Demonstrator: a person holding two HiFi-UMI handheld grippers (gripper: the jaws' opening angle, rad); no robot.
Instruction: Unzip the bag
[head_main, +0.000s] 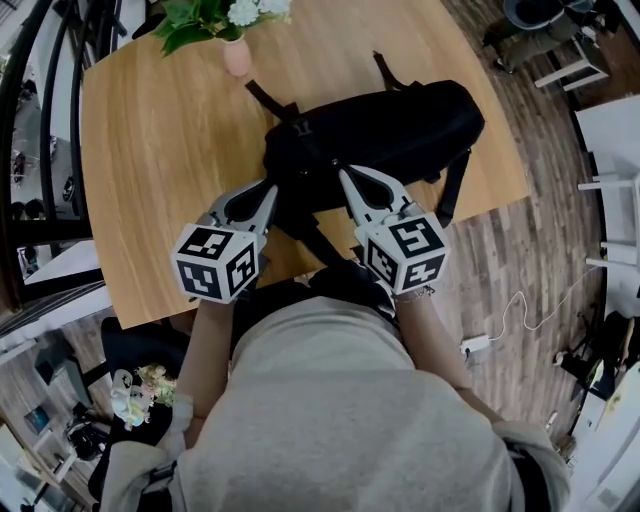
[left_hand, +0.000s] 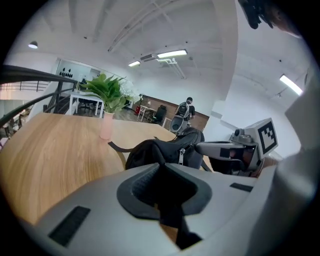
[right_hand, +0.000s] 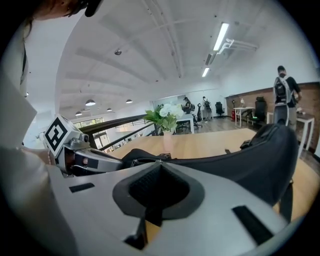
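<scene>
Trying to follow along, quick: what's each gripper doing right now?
Left gripper: closed, pinching the black bag.
Right gripper: closed at the bag's zipper; hold unclear.

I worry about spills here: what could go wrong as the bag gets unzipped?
The vase stands close to the bag's strap; a tug that drags the bag could tip it. The zipper pull is small and thin, so the shut right tool beside it may slip off.
</scene>
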